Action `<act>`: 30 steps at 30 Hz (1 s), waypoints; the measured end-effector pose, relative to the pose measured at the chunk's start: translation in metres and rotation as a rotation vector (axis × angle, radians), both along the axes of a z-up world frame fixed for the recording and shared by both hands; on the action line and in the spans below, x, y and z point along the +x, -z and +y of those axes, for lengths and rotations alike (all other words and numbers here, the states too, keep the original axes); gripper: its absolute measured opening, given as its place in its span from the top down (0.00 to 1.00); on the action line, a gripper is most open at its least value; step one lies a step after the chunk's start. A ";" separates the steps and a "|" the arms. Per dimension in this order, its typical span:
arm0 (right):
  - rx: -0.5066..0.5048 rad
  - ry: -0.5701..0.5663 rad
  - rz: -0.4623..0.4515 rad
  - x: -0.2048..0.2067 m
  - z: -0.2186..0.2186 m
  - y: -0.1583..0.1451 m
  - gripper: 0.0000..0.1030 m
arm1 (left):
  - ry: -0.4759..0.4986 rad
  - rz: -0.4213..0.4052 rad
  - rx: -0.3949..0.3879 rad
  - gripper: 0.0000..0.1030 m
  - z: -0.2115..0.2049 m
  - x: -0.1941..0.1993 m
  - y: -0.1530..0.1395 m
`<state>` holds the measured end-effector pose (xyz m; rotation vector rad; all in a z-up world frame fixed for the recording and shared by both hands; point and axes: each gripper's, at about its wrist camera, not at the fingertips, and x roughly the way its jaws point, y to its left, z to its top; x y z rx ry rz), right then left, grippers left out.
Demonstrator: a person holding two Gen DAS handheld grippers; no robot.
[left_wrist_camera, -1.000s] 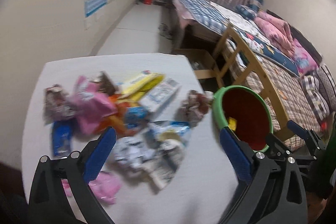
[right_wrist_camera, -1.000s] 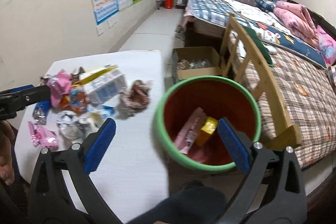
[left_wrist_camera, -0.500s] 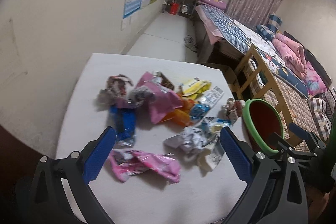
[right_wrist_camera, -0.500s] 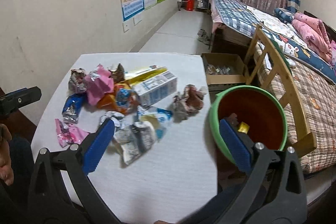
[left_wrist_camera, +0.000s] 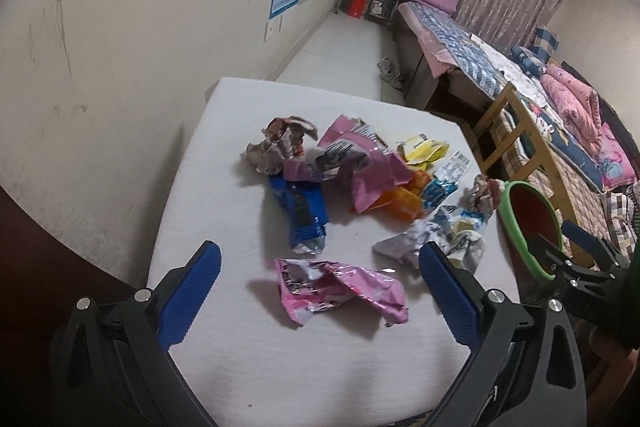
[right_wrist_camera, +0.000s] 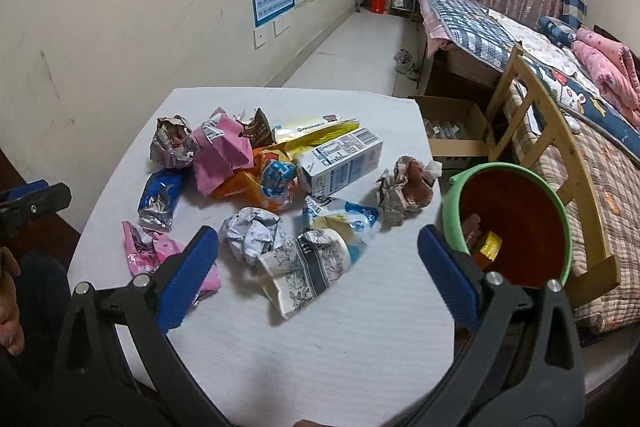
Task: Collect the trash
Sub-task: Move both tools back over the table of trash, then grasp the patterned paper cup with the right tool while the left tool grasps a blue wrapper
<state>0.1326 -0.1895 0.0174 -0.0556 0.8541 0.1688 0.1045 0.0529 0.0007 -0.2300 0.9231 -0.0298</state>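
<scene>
Several pieces of trash lie in a heap on the white table (right_wrist_camera: 340,347): a pink wrapper (left_wrist_camera: 340,287) nearest my left gripper, a blue packet (left_wrist_camera: 302,209), a milk carton (right_wrist_camera: 340,161), a crumpled patterned paper cup (right_wrist_camera: 304,269) and crumpled paper balls (right_wrist_camera: 406,189). A green-rimmed red bin (right_wrist_camera: 516,219) stands off the table's right edge with a few wrappers inside. My left gripper (left_wrist_camera: 318,301) is open and empty, above the near pink wrapper. My right gripper (right_wrist_camera: 318,283) is open and empty, above the patterned cup.
A wooden bed frame (right_wrist_camera: 560,131) and beds stand right of the bin. A cardboard box (right_wrist_camera: 452,135) sits on the floor behind the table. The wall (right_wrist_camera: 120,27) runs along the left. The left gripper also shows at the left edge of the right wrist view (right_wrist_camera: 32,203).
Both grippers have pulled back and swung left, away from the bin and toward the trash heap. Both stay open and empty.
</scene>
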 end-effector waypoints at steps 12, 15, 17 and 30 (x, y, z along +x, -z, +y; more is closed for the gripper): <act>0.012 -0.006 0.107 0.020 0.005 0.042 0.05 | -0.004 0.101 -0.033 0.09 0.001 0.036 0.047; 0.023 -0.003 0.139 0.027 0.006 0.055 0.05 | -0.005 0.125 -0.029 0.09 0.000 0.049 0.059; 0.029 -0.007 0.175 0.034 0.009 0.068 0.05 | 0.004 0.138 -0.022 0.11 -0.002 0.059 0.065; 0.125 0.052 0.259 0.051 0.001 0.104 0.05 | 0.017 0.217 -0.039 0.24 -0.004 0.102 0.102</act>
